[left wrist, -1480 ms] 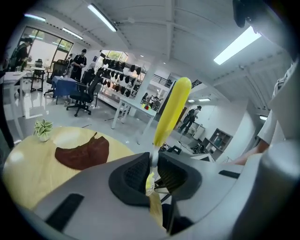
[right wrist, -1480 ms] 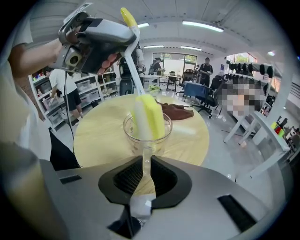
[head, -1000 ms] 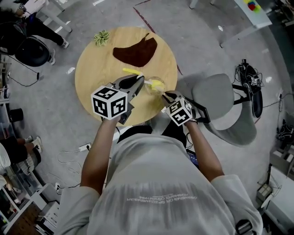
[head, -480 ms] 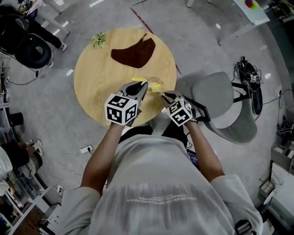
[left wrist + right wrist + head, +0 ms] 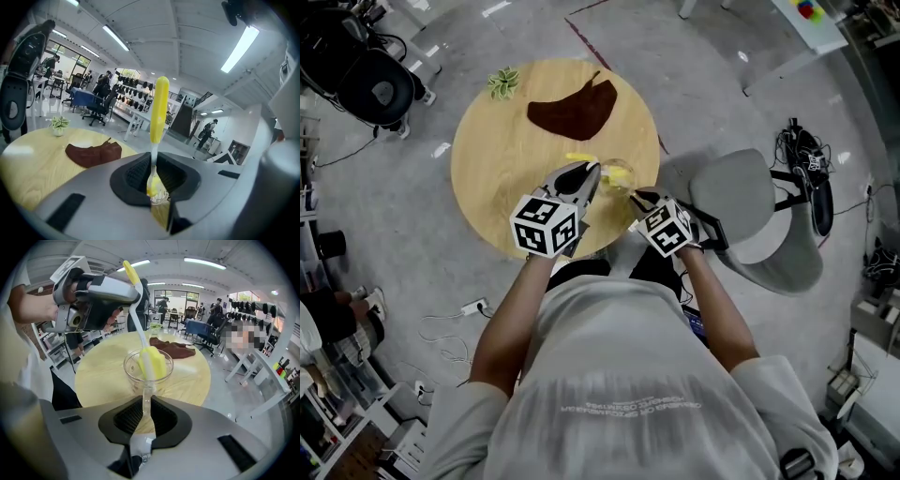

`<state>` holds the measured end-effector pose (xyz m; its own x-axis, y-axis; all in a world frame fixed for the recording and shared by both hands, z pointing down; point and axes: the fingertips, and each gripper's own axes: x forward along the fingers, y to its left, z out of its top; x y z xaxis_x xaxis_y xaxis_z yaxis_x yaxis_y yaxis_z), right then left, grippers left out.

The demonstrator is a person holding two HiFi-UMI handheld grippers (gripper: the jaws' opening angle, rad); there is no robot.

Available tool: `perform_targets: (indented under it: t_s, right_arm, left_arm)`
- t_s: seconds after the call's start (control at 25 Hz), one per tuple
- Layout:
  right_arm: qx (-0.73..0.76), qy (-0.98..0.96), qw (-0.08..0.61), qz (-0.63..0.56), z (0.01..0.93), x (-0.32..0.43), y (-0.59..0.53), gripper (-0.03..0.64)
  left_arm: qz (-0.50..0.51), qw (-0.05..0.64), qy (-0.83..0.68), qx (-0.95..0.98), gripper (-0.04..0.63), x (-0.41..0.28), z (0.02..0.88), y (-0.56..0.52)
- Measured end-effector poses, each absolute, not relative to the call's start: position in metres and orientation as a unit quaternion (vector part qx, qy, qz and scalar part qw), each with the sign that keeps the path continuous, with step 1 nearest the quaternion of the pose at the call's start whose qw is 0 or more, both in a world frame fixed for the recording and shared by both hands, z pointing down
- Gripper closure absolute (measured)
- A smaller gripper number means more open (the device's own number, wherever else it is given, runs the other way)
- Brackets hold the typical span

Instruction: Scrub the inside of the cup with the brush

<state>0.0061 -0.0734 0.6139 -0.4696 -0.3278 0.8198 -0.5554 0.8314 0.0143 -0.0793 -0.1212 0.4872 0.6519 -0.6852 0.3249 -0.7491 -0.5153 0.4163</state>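
Left hand-held gripper [image 5: 154,176]: jaws were clamped together on the thin white shaft of the brush, seen plainly in its own view; it sat just left of the cup over the near part of the surface.
Right hand-held gripper [image 5: 146,416]: jaws were closed on the clear stem below the cup's bowl, with the bowl standing just ahead of the jaw tips.
Brush [image 5: 152,363]: its yellow sponge head was down inside the cup; the white shaft rose out over the rim to the left hand-held gripper, and the yellow handle end stuck out past that gripper's jaws.
Cup [image 5: 147,369]: clear and round-rimmed, it was held upright over the near right part of the surface, between the two hand-held grippers.
Surface [image 5: 502,164]: a round, pale wooden top.
Cloth [image 5: 574,105]: dark brown and crumpled, it lay flat on the far side of the surface, well apart from the cup.
Plant [image 5: 503,82]: small and green, it stood at the far left edge of the surface.
Chair [image 5: 750,220]: a grey seat stood on the floor just right of the surface, beside the person's right arm.
Person: both forearms were bare, reaching forward from a light grey shirt.
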Motion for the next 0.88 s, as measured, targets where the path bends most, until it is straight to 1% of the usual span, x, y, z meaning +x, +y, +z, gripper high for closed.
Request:
perform_targets:
  t_s: [0.16, 0.36, 0.52, 0.64, 0.88]
  right_arm:
    - [0.257, -0.848, 0.446, 0.129, 0.615, 0.006, -0.074, 0.540]
    - [0.257, -0.848, 0.444, 0.130, 0.616, 0.006, -0.073, 0.540]
    - [0.252, -0.850, 0.444, 0.129, 0.617, 0.006, -0.073, 0.540]
    - [0.251, -0.851, 0.443, 0.126, 0.616, 0.006, -0.074, 0.540]
    - [0.247, -0.853, 0.444, 0.122, 0.617, 0.005, -0.074, 0.540]
  left_arm:
    - [0.038, 0.248, -0.428, 0.868, 0.546, -0.083, 0.473, -0.126]
    - [0.004, 0.205, -0.443, 0.873, 0.548, -0.085, 0.452, -0.126]
    - [0.003, 0.172, -0.439, 0.882, 0.548, -0.078, 0.447, -0.123]
    - [0.004, 0.169, -0.440, 0.882, 0.548, -0.075, 0.450, -0.125]
    - [-0.007, 0.188, -0.444, 0.876, 0.548, -0.072, 0.463, -0.136]
